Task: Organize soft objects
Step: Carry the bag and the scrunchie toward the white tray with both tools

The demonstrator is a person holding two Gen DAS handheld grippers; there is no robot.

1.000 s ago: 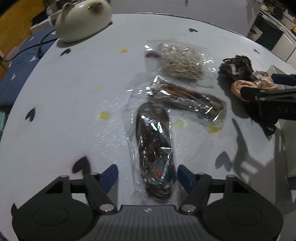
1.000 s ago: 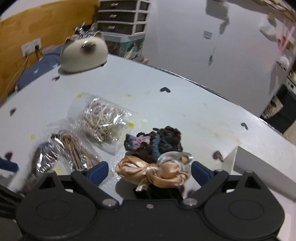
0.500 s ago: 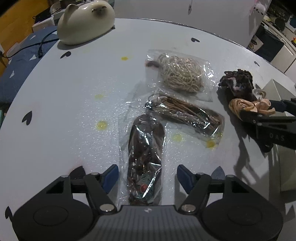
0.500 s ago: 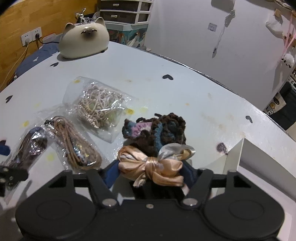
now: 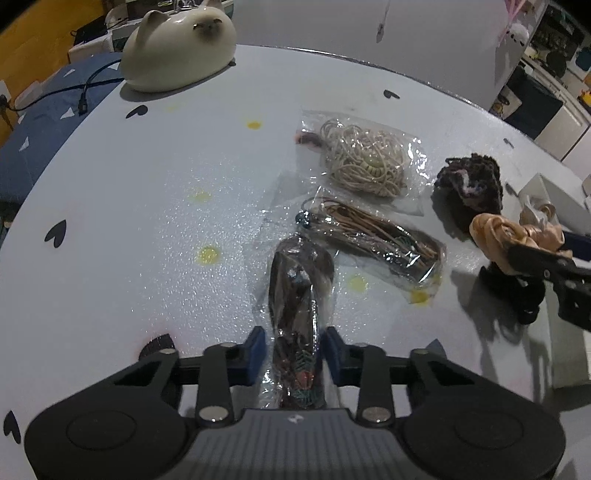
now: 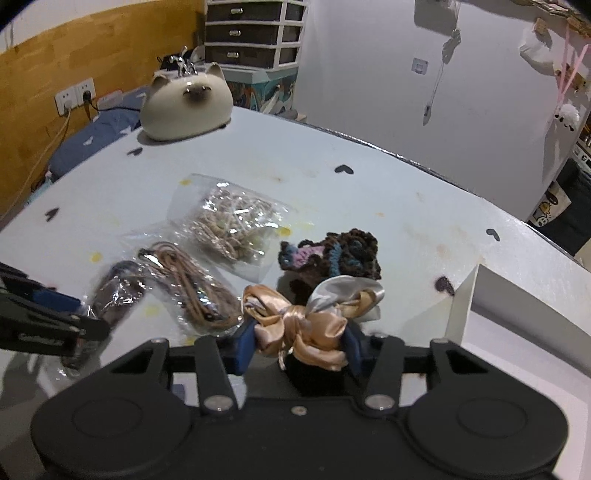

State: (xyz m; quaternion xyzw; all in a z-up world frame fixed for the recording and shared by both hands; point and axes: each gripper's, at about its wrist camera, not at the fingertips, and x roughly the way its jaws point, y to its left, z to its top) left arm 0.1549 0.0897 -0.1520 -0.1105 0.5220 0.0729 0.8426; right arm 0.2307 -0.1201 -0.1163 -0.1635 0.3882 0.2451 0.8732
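Observation:
My left gripper (image 5: 293, 350) is shut on a clear bag of dark brown cord (image 5: 299, 295) whose far end rests on the white table (image 5: 147, 221). My right gripper (image 6: 301, 339) is shut on a peach satin bow scrunchie (image 6: 306, 314) and holds it above the table; it also shows in the left wrist view (image 5: 513, 232). A bag of tan cord (image 5: 373, 236), a bag of cream cord (image 5: 362, 162) and a dark crocheted scrunchie (image 5: 469, 181) lie on the table between the grippers.
A cream cat-shaped ornament (image 5: 177, 48) stands at the table's far left. A white open box (image 6: 517, 314) sits at the right edge beside the right gripper. Drawers (image 6: 255, 33) and a wall stand beyond the table.
Both grippers have closed: the left on the dark cord bag, the right on the peach bow scrunchie, which is now lifted off the table.

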